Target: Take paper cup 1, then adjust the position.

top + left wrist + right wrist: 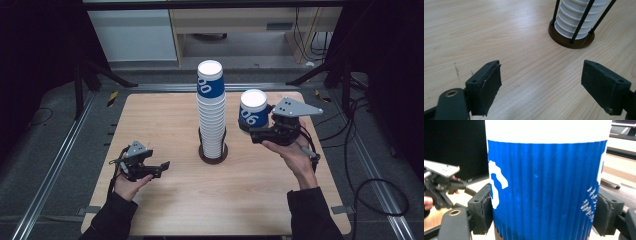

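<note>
A tall stack of white ribbed paper cups [211, 120], topped by a blue-sleeved cup [209, 80], stands in a dark wire holder with a round brown base [213, 156] at the middle of the wooden table [160, 112]. The base and the lowest cups [576, 17] also appear in the left gripper view. My right gripper [248, 129] is shut on a single blue-and-white cup [253, 111], held upright in the air to the right of the stack. Its pads [485, 210] press both sides of the cup's blue sleeve [544, 187]. My left gripper [161, 168] rests open low over the table's left front, nothing between its jaws [541, 82].
Bare wood lies in front of the left gripper up to the holder's base. Metal floor rails [55, 170] run along both sides of the table. Cables [370, 185] trail on the floor at the right. A pale cabinet [135, 30] stands behind the table.
</note>
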